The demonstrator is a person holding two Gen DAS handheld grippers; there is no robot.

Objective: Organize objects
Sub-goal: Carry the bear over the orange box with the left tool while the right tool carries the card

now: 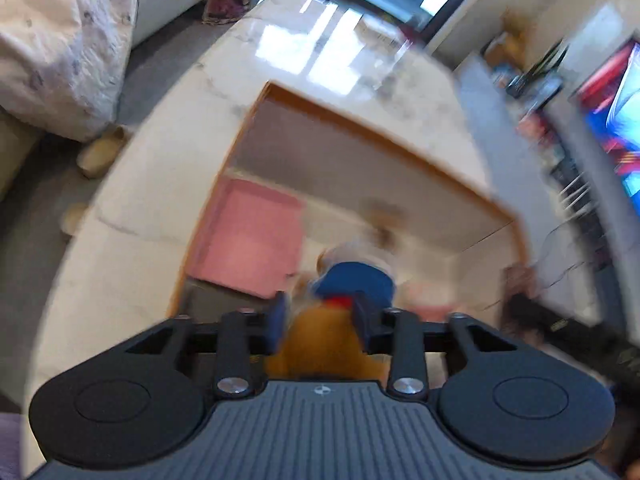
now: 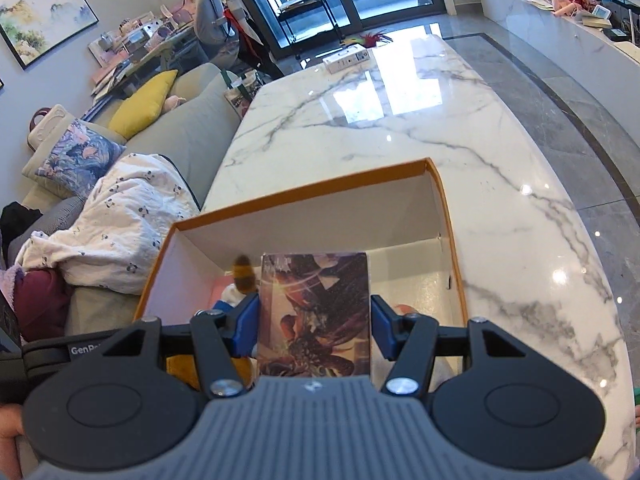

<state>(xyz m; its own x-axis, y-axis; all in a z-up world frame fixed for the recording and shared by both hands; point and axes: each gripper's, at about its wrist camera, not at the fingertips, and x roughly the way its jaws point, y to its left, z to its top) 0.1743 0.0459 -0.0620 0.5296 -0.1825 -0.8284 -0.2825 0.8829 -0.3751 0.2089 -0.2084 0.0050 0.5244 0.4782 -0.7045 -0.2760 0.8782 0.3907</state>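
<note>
An open orange-rimmed cardboard box (image 2: pixel 436 184) with a white inside stands on the marble table; it also shows in the left wrist view (image 1: pixel 360 120). My left gripper (image 1: pixel 320 316) is shut on a plush toy (image 1: pixel 328 340) with an orange body and blue top, held over the box; the view is blurred. A pink flat item (image 1: pixel 248 240) lies in the box's left part. My right gripper (image 2: pixel 314 320) is shut on a dark illustrated box (image 2: pixel 316 312), held above the box's near side. The plush toy (image 2: pixel 240 276) shows just left of it.
The marble table (image 2: pixel 400 128) stretches ahead, with a small white box (image 2: pixel 346 60) at its far end. A sofa with cushions and a white blanket (image 2: pixel 120 216) runs along the table's left side. A marble counter (image 2: pixel 560 36) with clutter stands on the right.
</note>
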